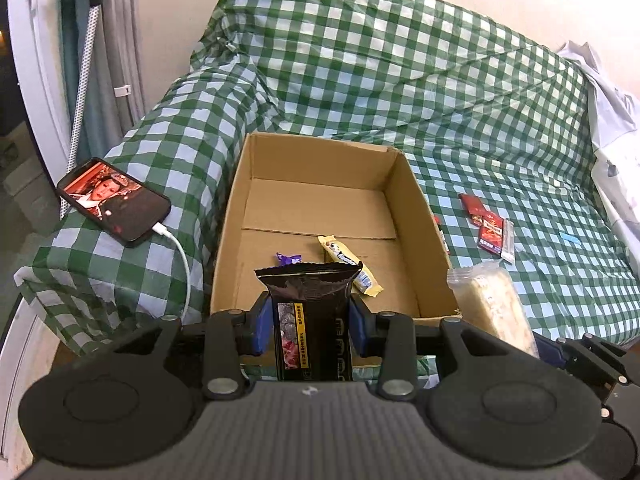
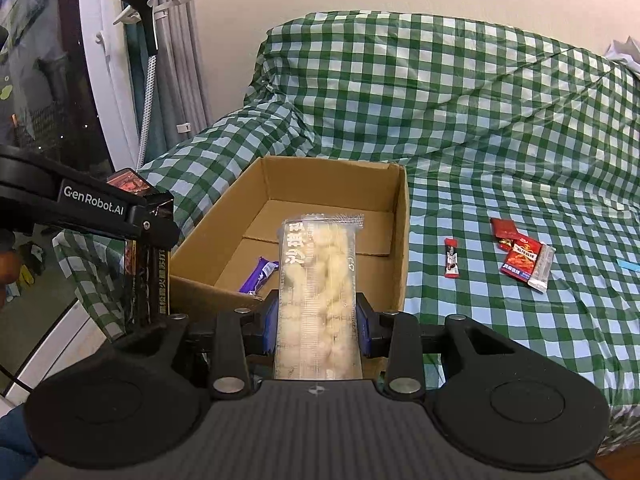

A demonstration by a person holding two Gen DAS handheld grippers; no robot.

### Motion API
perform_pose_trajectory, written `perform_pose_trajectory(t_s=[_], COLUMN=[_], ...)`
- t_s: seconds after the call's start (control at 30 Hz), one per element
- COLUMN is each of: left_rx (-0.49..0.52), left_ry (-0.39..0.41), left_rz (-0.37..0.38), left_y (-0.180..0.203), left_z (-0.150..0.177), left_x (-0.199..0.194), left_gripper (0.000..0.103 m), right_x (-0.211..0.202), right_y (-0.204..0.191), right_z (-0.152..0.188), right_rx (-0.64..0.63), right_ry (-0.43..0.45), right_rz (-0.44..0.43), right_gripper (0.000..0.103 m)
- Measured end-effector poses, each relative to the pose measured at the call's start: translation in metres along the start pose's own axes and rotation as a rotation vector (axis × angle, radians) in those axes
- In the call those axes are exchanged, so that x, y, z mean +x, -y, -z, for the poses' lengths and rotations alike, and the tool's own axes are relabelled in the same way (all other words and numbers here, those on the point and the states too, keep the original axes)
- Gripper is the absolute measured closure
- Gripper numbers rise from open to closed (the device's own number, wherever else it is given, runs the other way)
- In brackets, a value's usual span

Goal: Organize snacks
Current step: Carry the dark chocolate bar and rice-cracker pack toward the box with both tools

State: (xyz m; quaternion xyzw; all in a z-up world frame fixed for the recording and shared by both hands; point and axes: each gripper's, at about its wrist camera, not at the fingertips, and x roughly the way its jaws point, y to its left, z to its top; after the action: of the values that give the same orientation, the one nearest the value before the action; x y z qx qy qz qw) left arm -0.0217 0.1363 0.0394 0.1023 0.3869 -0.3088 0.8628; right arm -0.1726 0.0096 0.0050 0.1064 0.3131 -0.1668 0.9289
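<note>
Your left gripper [image 1: 311, 322] pinches a tall black foil snack packet [image 1: 310, 312] upright between its blue pads, right at the near wall of an open brown cardboard box [image 1: 416, 200]. Your right gripper [image 2: 317, 322] clamps a clear plastic packet of pale puffed pastry [image 2: 320, 280], also at the box's near edge. Inside the box lie a purple wrapped candy [image 2: 260, 274] and a cream-coloured wrapped bar [image 1: 352, 266]. The box sits on a green-and-white checked sofa cover [image 2: 480, 120]. Right of the box, on the cover, lie a small red stick sachet [image 2: 451, 258] and a cluster of red snack packets [image 2: 520, 256]. A smartphone with a lit screen [image 1: 114, 200] rests on the armrest, left of the box.
</note>
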Motion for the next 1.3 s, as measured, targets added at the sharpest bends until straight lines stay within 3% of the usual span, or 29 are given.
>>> perform_pose_trajectory(t_s=[0.63,1.3], left_rx=[-0.017,-0.05], left_ry=[-0.013,0.01], left_rz=[-0.005,-0.008], left_y=[-0.002,-0.007], left_z=[-0.004,-0.038], left_x=[0.013,0.038], left_gripper=[0.06,0.06], right_x=[0.009,0.037], right_y=[0.003,0.011], right_z=[0.003,-0.018], right_rx=[0.009,0.013], right_ry=[-0.032,-0.033], right_rz=[-0.001,0.028], right_gripper=[0.064,0.064])
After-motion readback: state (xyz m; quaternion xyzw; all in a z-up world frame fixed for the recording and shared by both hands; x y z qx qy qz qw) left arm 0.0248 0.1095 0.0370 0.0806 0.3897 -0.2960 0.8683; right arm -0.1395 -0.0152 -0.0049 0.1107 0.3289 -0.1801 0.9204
